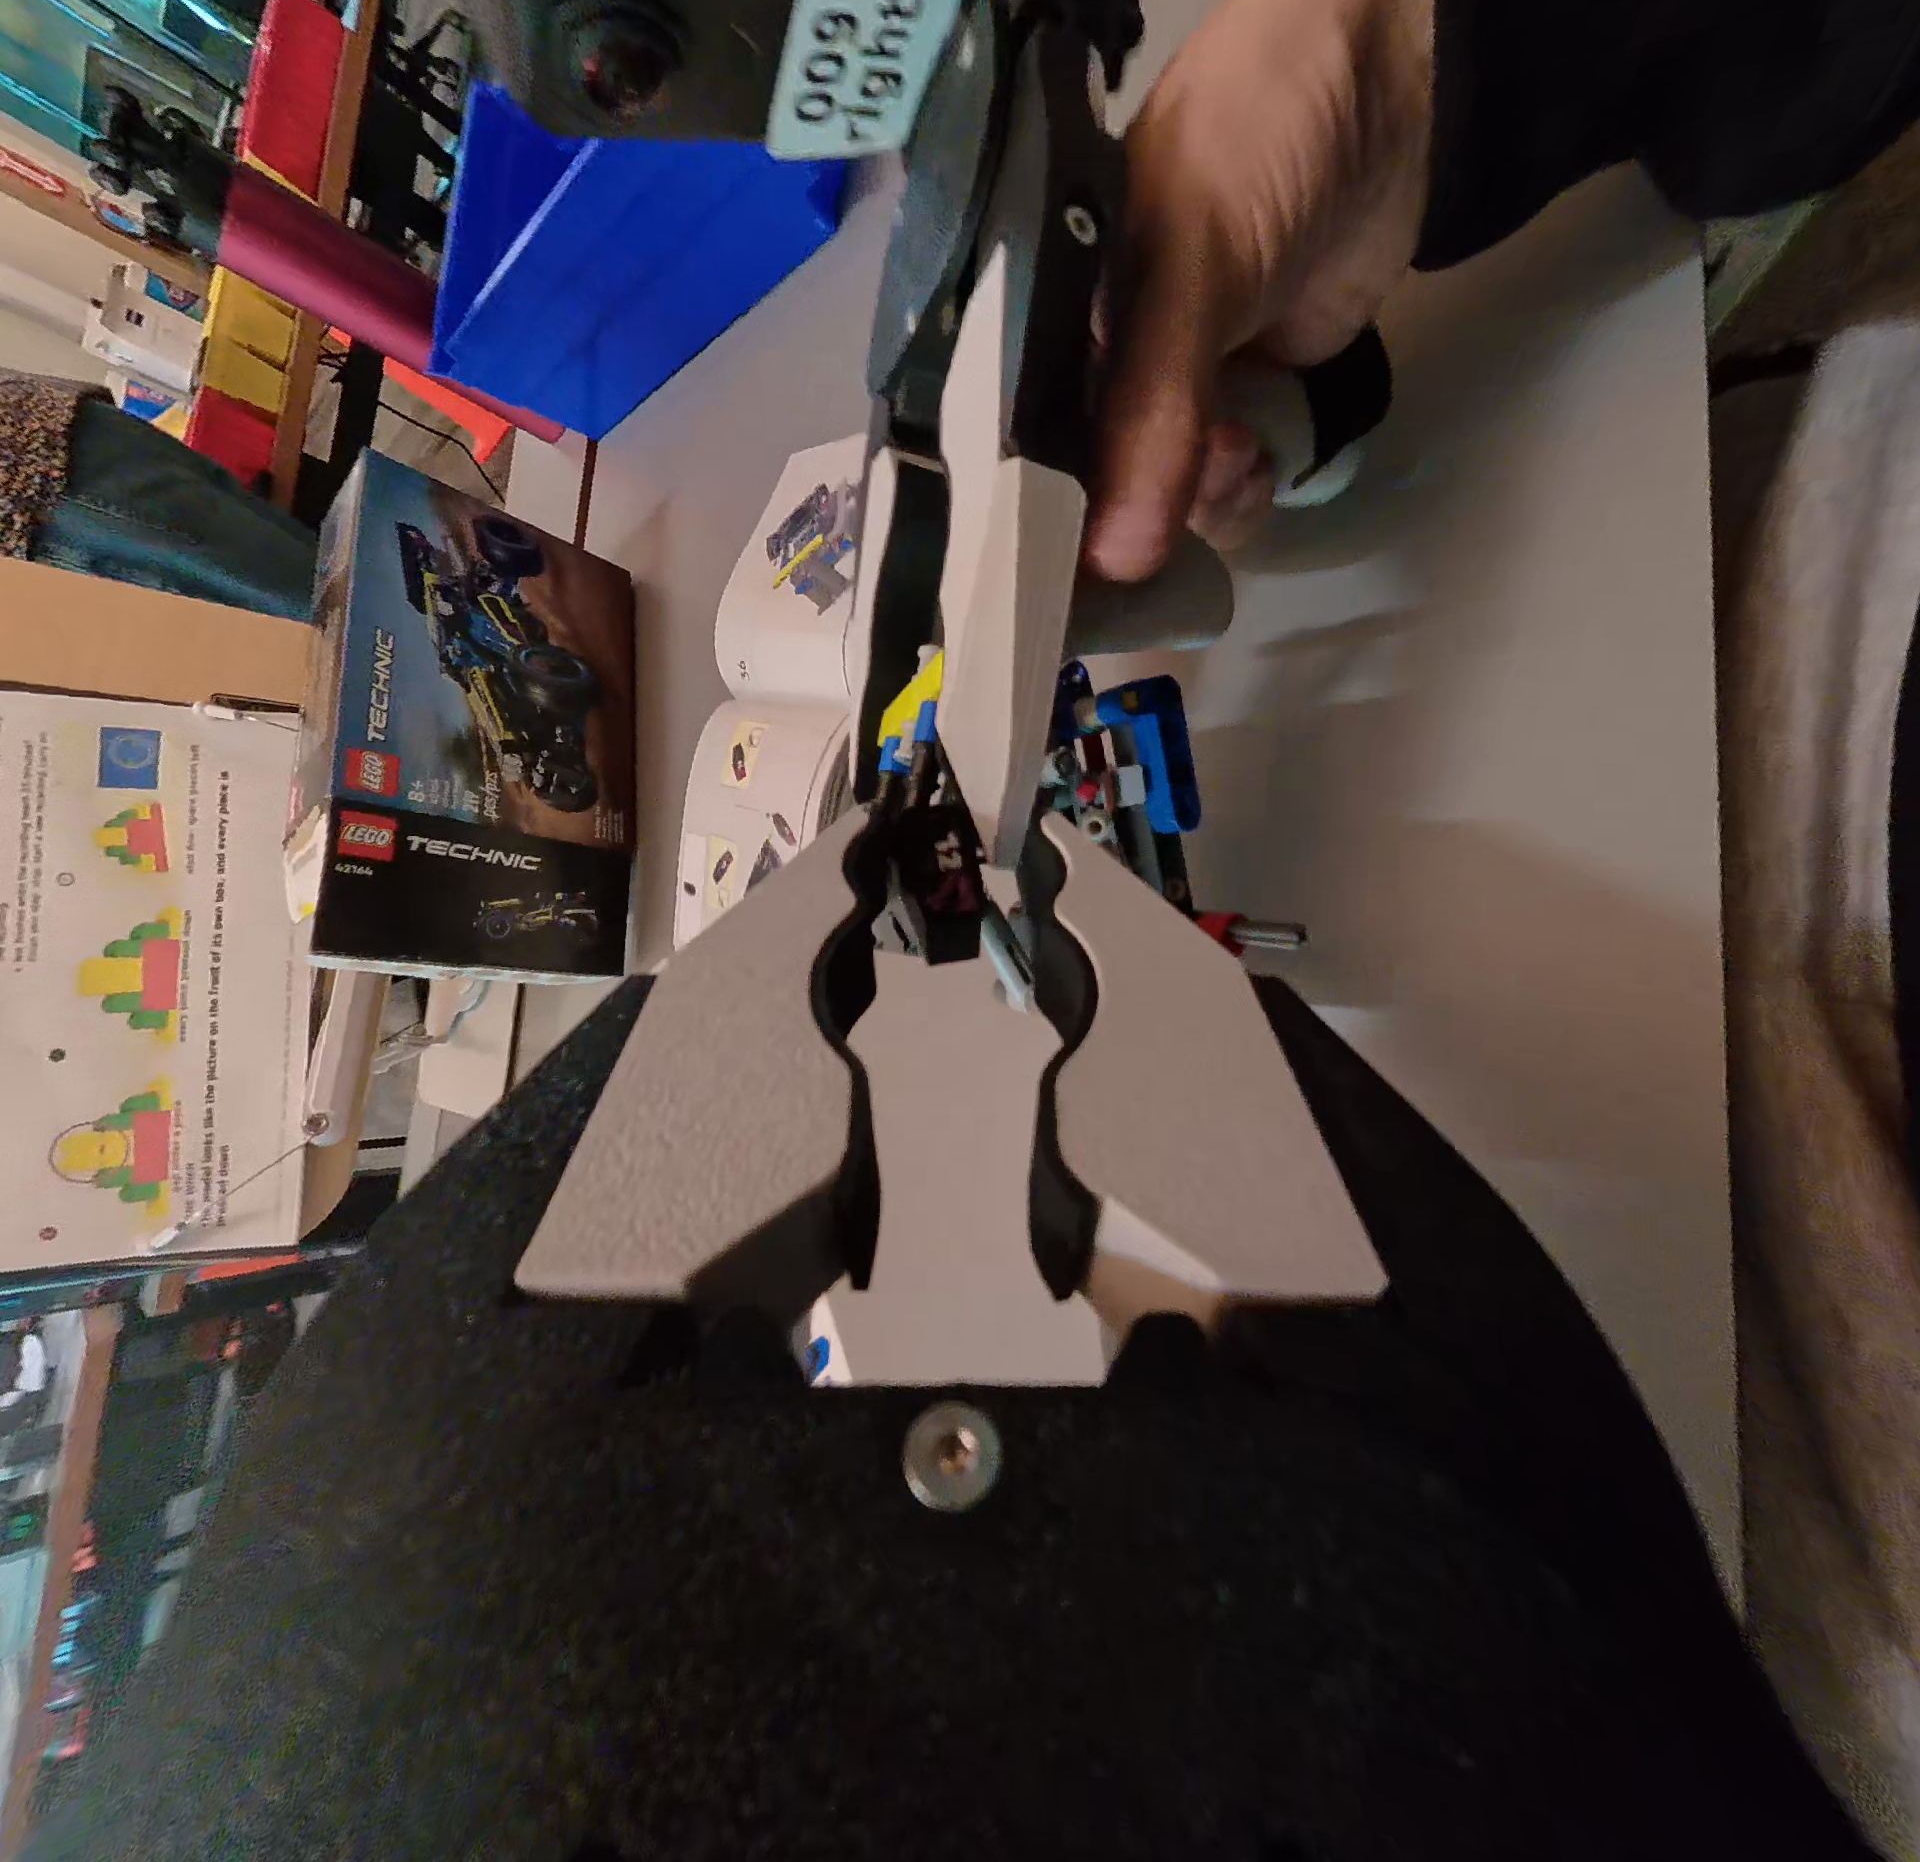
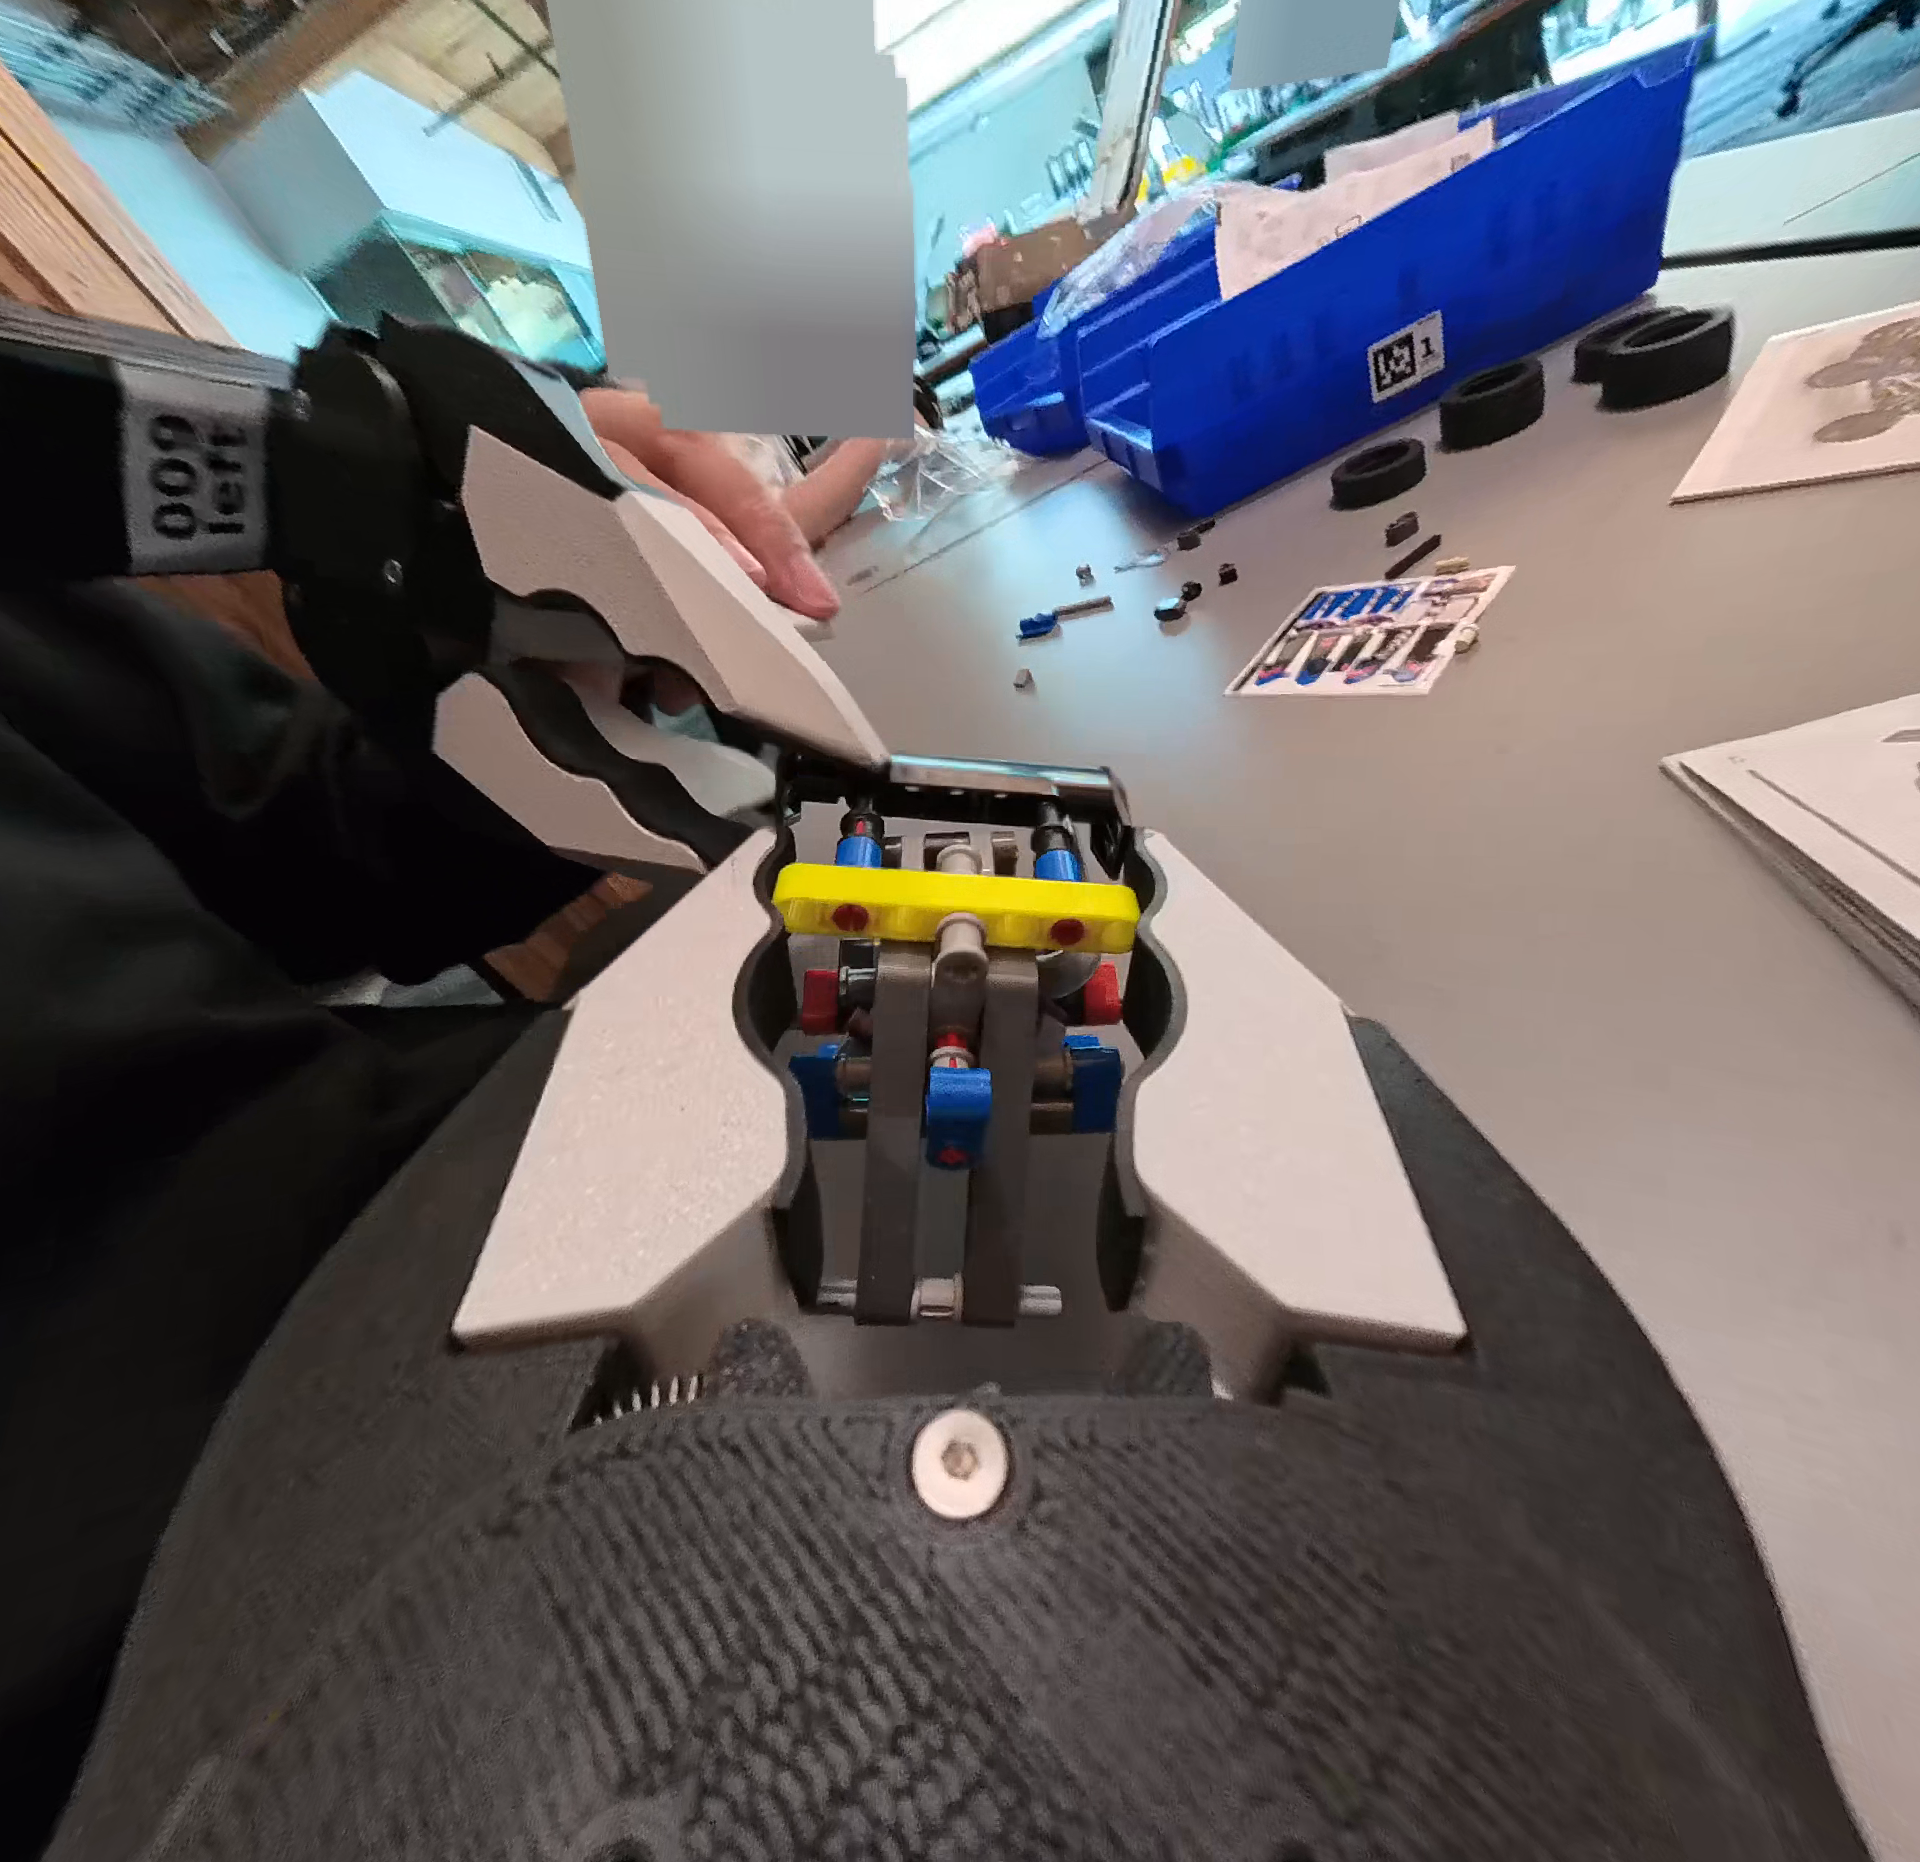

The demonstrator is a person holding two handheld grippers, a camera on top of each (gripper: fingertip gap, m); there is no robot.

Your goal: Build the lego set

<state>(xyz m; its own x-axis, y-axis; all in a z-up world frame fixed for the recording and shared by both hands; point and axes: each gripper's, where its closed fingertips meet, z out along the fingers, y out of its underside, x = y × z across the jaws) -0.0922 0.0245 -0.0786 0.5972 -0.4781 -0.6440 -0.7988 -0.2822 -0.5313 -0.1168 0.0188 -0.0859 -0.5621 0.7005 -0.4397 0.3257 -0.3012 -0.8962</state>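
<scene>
Leftward, my left claw [image 2: 831,763] pinches the black panel [image 2: 997,773] at the model's [image 2: 956,1043] far end; my right claw [image 2: 956,939] clamps the model's sides, its long axis running straight ahead between my fingers.

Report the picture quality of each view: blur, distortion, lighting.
Left wrist view: dim warm light, motion smear across the white table at right, toy box fairly sharp. Right wrist view: sharper and brighter, yellow beam crisp, strong wide-angle bending of the blue bin, far background soft.
</scene>
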